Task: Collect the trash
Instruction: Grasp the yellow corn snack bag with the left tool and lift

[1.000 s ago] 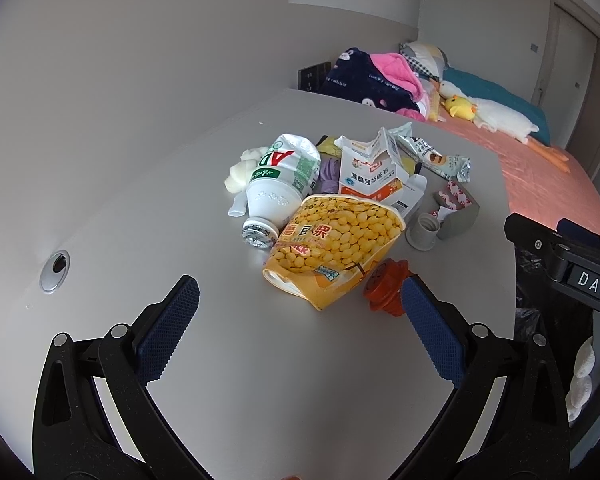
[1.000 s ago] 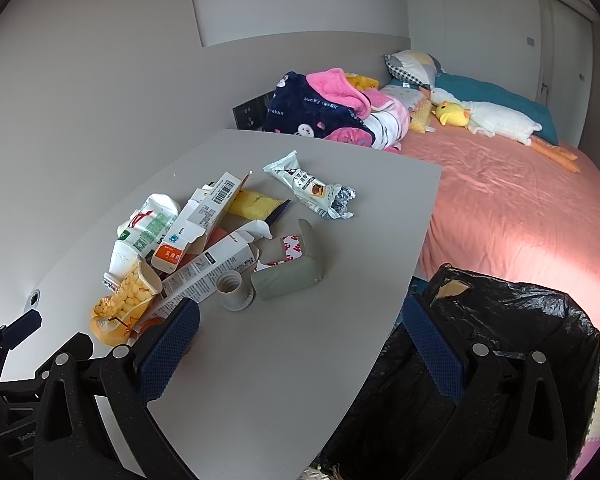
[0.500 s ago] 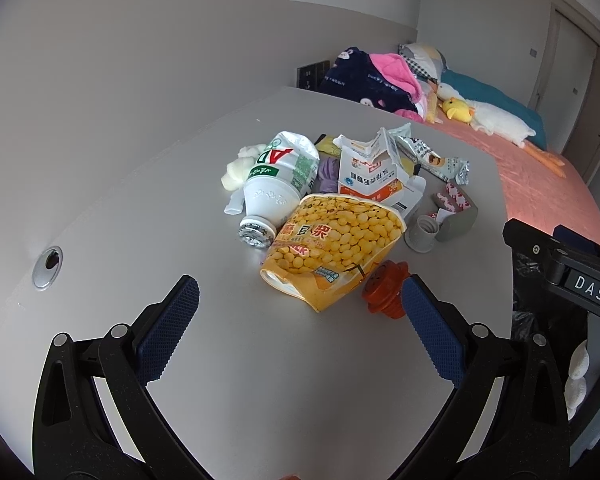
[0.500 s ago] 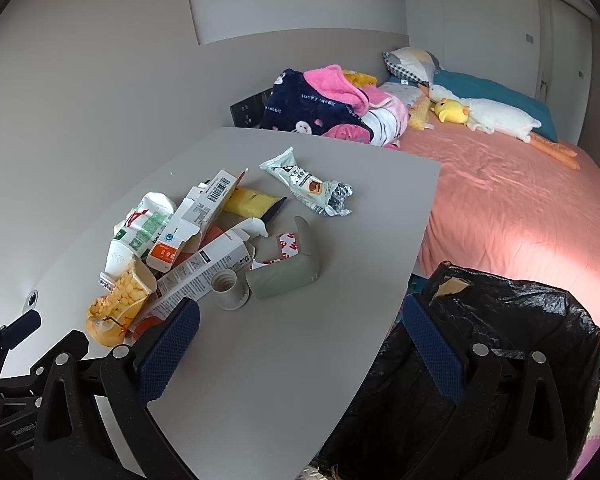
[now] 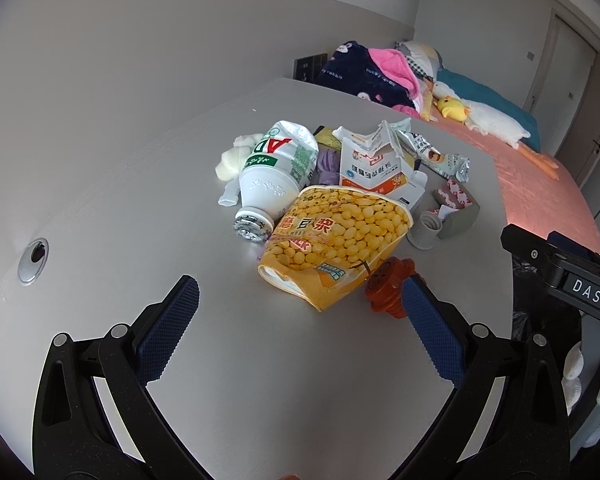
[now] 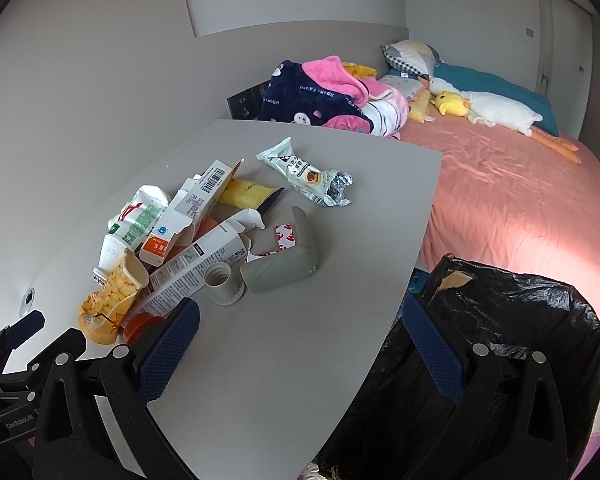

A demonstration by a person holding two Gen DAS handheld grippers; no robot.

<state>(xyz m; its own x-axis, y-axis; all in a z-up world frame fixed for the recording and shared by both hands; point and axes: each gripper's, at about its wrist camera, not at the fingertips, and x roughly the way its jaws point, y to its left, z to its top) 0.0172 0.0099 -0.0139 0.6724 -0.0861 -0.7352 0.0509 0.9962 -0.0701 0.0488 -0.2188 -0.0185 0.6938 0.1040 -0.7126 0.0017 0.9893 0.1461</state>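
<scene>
Left gripper [image 5: 298, 304] spread wide, empty; yellow soybean-print paper cup [image 5: 334, 236] just ahead between fingers. Right gripper [image 6: 300, 324] spread wide, empty, straddling grey table [image 6: 280, 320] edge.

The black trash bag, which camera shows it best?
The right wrist view: the black trash bag fills its lower right, past the table edge, with its open top visible. The left wrist view catches only a dark sliver at the right edge, behind the other gripper.
</scene>
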